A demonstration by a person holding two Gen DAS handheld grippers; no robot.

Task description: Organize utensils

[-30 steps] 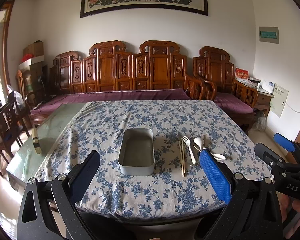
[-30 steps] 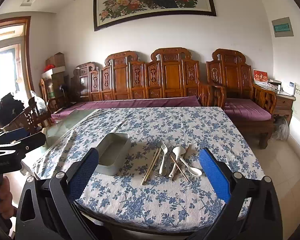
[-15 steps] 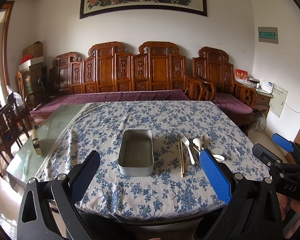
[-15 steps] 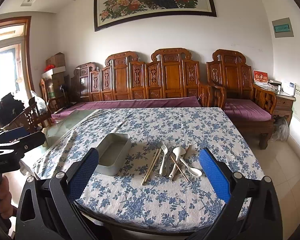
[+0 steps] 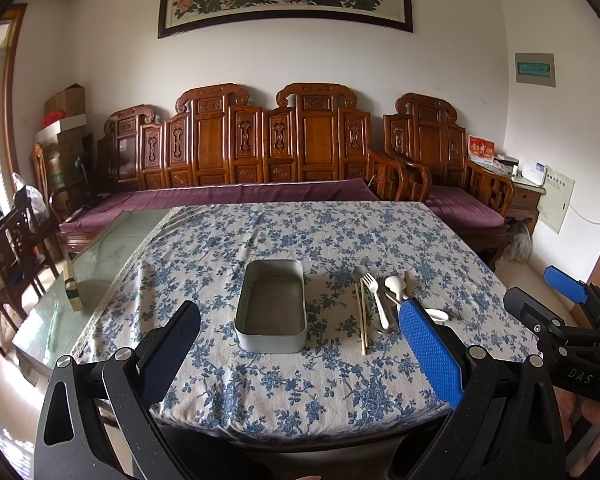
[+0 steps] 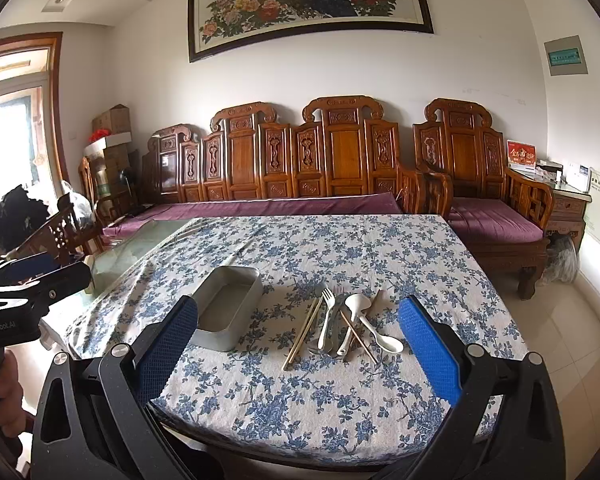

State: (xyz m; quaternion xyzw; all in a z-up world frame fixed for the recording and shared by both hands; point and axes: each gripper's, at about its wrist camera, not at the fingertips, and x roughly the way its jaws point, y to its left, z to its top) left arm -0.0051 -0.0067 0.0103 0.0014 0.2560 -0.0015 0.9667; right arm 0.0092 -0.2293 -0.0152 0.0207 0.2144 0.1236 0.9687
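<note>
Hovering short of the near table edge, I have both tools spread wide and gripping nothing: the left gripper (image 5: 300,356) frames the metal tin (image 5: 271,307), and the right gripper (image 6: 300,354) frames the utensil pile (image 6: 342,326). The tin sits empty on the floral tablecloth (image 5: 300,236), long side running away from me, and the utensils lie just beside it on its right, apart from its wall. In that heap I can make out a pair of chopsticks (image 6: 302,332) at the left edge, a white fork (image 6: 326,318), a white spoon (image 6: 380,332) and a second pair of sticks crossing over them; some darker metal pieces lie underneath, hard to tell apart. I judge nothing is sorted yet, so this is the approach before the first pick. My next move calls for bringing the right tool down over one piece, likely the outlying chopsticks, and closing low against the cloth without dragging the crossed pieces along.
</note>
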